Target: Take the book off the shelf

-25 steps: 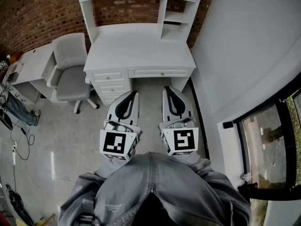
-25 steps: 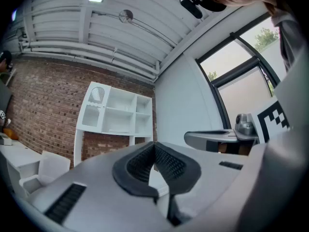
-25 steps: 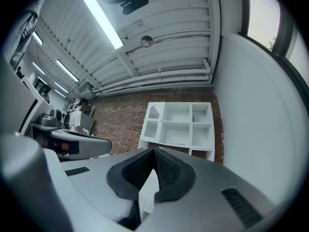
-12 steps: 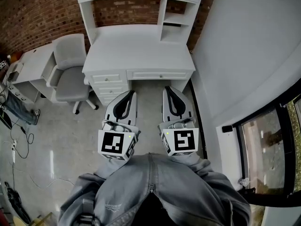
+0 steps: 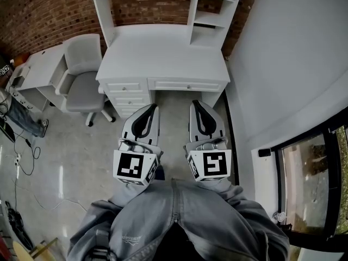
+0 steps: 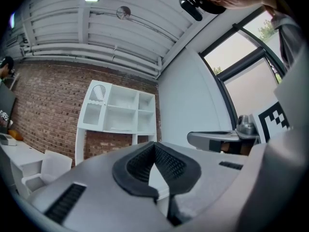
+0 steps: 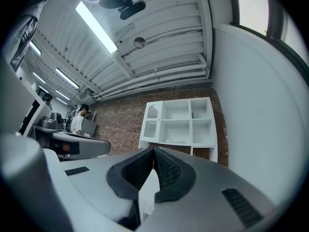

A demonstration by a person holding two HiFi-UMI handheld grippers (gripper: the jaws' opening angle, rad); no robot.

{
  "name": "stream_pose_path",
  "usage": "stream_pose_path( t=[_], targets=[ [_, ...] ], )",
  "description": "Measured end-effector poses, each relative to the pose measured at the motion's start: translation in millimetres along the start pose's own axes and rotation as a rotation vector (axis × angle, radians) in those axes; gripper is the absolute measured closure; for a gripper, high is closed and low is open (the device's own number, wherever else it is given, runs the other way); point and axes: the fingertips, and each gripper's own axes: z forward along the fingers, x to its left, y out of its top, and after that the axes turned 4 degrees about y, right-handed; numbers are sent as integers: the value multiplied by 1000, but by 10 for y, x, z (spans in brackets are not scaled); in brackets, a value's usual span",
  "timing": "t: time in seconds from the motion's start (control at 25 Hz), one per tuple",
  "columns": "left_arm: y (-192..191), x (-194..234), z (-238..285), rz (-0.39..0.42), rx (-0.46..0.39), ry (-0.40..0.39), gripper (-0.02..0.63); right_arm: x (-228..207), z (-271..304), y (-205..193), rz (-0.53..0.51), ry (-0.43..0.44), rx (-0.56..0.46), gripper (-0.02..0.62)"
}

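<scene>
Holding my left gripper [image 5: 150, 107] and right gripper [image 5: 196, 103] empty with jaws pressed together, I am facing the white shelf [image 7: 190, 117]. What looks like a thin book [image 7: 175, 141] is lying flat there. It is probably light, stiff and slick, so I am planning to pinch its near edge.

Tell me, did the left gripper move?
Yes, slightly. The left gripper has eased forward toward the white desk, which looks a bit bigger now.

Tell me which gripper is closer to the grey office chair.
Left. The left gripper, shut and empty, sits off the grey office chair, to its lower right in the head view. The right gripper, also shut, lies beyond the left one, farther away.
</scene>
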Motion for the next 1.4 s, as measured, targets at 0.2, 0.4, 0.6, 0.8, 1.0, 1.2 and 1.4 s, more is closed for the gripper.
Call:
stream_pose_path(
  t=[0.2,0.4,0.6,0.8,1.0,1.2,1.4],
  targets=[
    [-85,64,224,-7,7,-8,600,-135,146,-111,6,-12,8,569],
    [-138,239,597,-10,2,-19,600,-285,479,-202,-4,-10,1,569],
    [-182,490,1000,-16,10,-35,600,-416,922,-295,-3,-15,1,569],
    [-260,777,1406,-16,18,-44,600,-544,1378,-413,-1,-30,0,569],
    [-322,1044,1770,-22,21,-71,600,-661,1812,-531,4,-57,7,569],
    [-397,1291,2125,-29,18,-103,600,-779,2200,-650,-3,-93,10,569],
    [-468,1503,2440,-38,9,-134,600,-872,2523,-745,-15,-126,12,569]
  ],
)
